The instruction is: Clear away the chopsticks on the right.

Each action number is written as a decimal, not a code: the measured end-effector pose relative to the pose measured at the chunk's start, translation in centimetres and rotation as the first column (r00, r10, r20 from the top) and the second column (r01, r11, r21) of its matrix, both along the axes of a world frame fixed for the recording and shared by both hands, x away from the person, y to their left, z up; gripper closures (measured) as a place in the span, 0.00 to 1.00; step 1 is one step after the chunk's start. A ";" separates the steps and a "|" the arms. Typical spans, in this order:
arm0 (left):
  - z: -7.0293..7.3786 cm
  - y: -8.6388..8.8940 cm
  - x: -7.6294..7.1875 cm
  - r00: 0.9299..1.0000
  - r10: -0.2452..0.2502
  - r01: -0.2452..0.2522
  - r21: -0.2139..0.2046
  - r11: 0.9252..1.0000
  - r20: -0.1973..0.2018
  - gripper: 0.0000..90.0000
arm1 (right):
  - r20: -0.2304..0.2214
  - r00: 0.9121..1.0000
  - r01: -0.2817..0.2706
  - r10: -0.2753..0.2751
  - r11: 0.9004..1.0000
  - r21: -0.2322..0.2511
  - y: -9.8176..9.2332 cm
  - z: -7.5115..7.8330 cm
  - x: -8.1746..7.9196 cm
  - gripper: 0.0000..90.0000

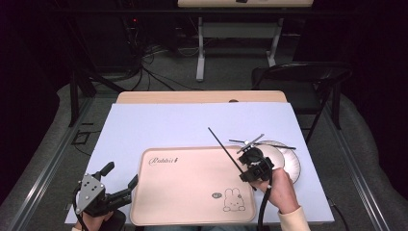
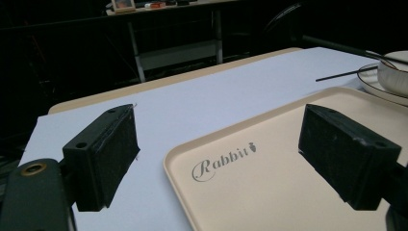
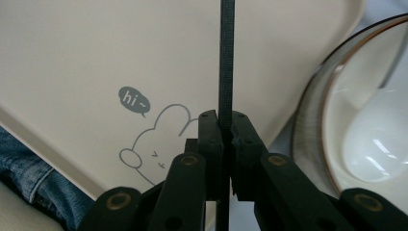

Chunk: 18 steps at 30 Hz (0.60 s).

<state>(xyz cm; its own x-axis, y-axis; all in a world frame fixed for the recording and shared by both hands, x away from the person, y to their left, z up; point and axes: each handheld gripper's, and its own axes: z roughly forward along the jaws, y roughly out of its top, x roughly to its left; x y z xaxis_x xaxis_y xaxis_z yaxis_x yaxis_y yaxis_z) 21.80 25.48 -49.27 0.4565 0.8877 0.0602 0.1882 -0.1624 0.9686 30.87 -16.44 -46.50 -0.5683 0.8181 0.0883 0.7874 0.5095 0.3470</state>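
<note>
My right gripper [image 1: 243, 172] [image 3: 226, 122] is shut on a thin black chopstick [image 1: 220, 143] [image 3: 226, 57]. It hangs over the right edge of a beige tray [image 1: 192, 178] [image 3: 96, 57] printed with a rabbit, and the stick slants up and away over the tray. Just right of the tray stands a white plate [image 1: 292, 166] [image 3: 308, 130] with a white bowl [image 3: 375, 139] [image 2: 395, 72] on it. A second black chopstick [image 1: 279, 145] [image 2: 341, 75] lies across the plate's far rim. My left gripper [image 1: 120, 175] [image 2: 226, 144] is open at the tray's near left corner, holding nothing.
A pale blue mat [image 1: 159, 125] covers the wooden table [image 1: 192, 96]. A black folding chair [image 1: 308, 79] stands beyond the table's far right corner. Cables and another table's legs [image 1: 199, 53] lie on the floor behind. Denim-clad legs [image 3: 29, 178] are under the near edge.
</note>
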 end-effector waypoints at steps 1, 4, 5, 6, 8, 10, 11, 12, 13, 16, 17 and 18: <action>0.0 0.0 0.0 1.000 0.001 -0.001 0.000 1.000 -0.001 0.15 | -0.012 1.000 0.007 -0.007 1.000 -0.002 0.3 -0.4 -0.2 0.94; 0.0 0.0 0.0 1.000 0.000 0.000 0.000 1.000 0.000 0.15 | -0.041 0.999 0.018 -0.018 1.000 -0.007 0.9 -1.7 -0.4 0.94; 0.0 0.0 0.0 1.000 0.000 0.000 0.000 1.000 0.000 0.15 | -0.041 0.999 0.018 -0.018 1.000 -0.007 0.9 -1.7 -0.4 0.94; 0.0 0.0 0.0 1.000 0.000 0.000 -0.002 1.000 0.000 0.15 | -0.044 0.999 0.012 -0.013 1.000 -0.011 1.0 -2.2 -0.4 0.94; 0.0 0.0 0.0 1.000 -0.001 0.001 -0.001 1.000 0.001 0.15 | -0.073 0.997 0.008 -0.011 0.999 -0.031 1.6 -3.6 -0.7 0.94; 0.0 0.0 0.0 1.000 -0.002 0.002 0.000 1.000 0.000 0.15 | -0.086 0.996 0.015 -0.019 0.999 -0.040 1.9 -4.0 -0.9 0.94; 0.0 0.0 0.0 1.000 -0.002 0.002 0.000 1.000 0.001 0.15 | -0.090 0.996 0.010 -0.015 0.999 -0.052 2.1 -4.4 -0.9 0.94; 0.0 0.0 0.0 1.000 -0.002 0.002 0.000 1.000 0.001 0.15 | -0.090 0.996 0.010 -0.015 0.999 -0.052 2.1 -4.4 -0.9 0.94; 0.0 0.0 0.0 1.000 -0.002 0.002 0.000 1.000 0.001 0.15 | -0.087 0.996 0.004 -0.010 0.998 -0.065 2.2 -4.6 -0.8 0.94; 0.0 0.0 0.0 1.000 -0.003 0.003 -0.001 1.000 0.002 0.15 | -0.094 0.995 0.002 -0.012 0.994 -0.107 2.7 -5.1 -0.7 0.94; 0.0 0.0 0.0 1.000 -0.004 0.004 0.000 1.000 0.002 0.15 | -0.094 0.995 0.004 -0.015 0.993 -0.116 2.8 -5.2 -0.7 0.94; 0.0 0.0 0.0 1.000 -0.004 0.004 0.000 1.000 0.002 0.15 | -0.094 0.995 0.004 -0.015 0.993 -0.115 2.9 -5.3 -0.6 0.94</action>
